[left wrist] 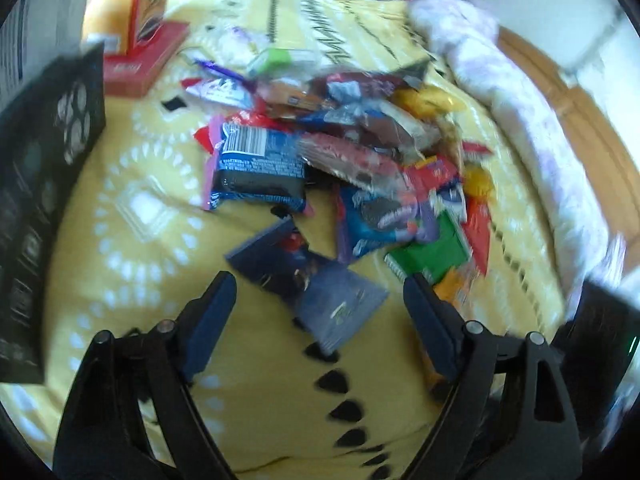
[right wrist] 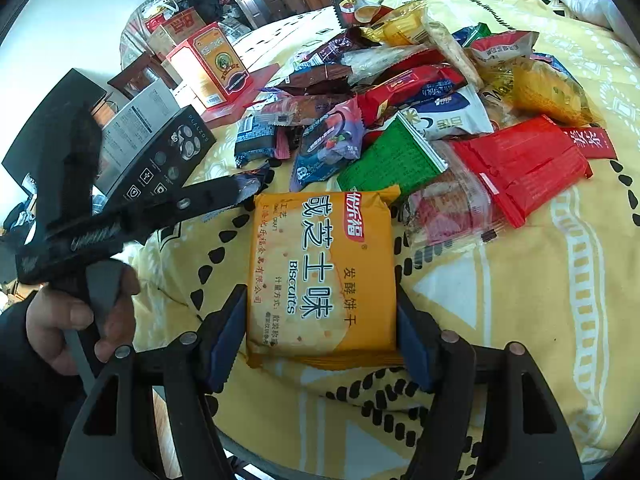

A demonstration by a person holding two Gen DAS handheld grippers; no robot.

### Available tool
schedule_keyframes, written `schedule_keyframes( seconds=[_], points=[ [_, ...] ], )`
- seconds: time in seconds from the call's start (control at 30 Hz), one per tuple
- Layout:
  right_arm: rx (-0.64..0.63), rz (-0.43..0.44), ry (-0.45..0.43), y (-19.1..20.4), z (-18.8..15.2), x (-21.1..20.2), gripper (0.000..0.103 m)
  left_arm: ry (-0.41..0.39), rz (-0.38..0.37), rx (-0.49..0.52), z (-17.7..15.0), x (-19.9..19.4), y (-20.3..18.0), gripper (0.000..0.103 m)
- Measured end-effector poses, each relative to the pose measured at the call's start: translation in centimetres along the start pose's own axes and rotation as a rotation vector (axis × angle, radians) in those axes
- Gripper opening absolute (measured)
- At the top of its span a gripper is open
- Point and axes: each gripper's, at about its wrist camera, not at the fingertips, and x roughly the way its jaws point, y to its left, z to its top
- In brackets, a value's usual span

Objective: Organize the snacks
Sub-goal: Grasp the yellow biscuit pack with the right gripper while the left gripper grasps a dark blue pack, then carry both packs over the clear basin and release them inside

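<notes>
Biscuits (right wrist: pixel 320 276) clamped in right claw (right wrist: pixel 320 312).

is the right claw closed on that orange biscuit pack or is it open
Closed on it. In the right wrist view the right claw has both blue pads against the sides of the orange biscuit pack.

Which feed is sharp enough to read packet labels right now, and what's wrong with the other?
Right wrist view: sharp, the orange biscuit packet print is readable, edges bowed by fisheye. Left wrist view: motion-smeared, the snack pile labels mostly illegible, window-side glare at upper right.
</notes>
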Motion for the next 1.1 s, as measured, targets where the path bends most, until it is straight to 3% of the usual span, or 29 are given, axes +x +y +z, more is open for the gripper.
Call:
schedule_keyframes(
  seconds=[0.13, 0.2, 0.33, 0.57, 0.67, 0.87, 1.1],
  points=[
    [0.002, 0.004, -0.001, -0.1, -0.2, 0.2, 0.072, 0.021, 0.106, -0.022, 0.4, 1.4, -0.7, 0.084],
    [0.003, 0.009, -0.003, -0.2, -0.2, 0.2, 0.072, 0.029, 0.168, -0.015, 0.3, 1.8, -0.5, 0.072],
    [0.001, 0.013, -0.007, -0.2, -0.3, 0.2, 0.072, 0.017, 0.203, 0.019, -0.3, 1.6, 0.0, 0.050],
    [-0.006, -0.002, -0.007, 0.0, -0.2, 0.4, 0.073, 0.003, 0.173, 0.071, -0.8, 1.5, 0.7, 0.046],
    [-0.026, -0.032, -0.019, 0.6, -0.1, 0.1, 0.071, -0.008, 0.150, 0.075, -0.5, 0.8, 0.7, 0.037],
    [-0.034, -0.042, -0.063, 1.1, 0.2, -1.1, 0.071, -0.080, 0.091, 0.168, -0.2, -2.8, -1.9, 0.034],
    [-0.049, -0.055, -0.135, 2.3, 2.0, -3.6, 0.071, -0.188, 0.049, 0.176, 1.7, -8.1, -3.3, 0.034]
  ],
)
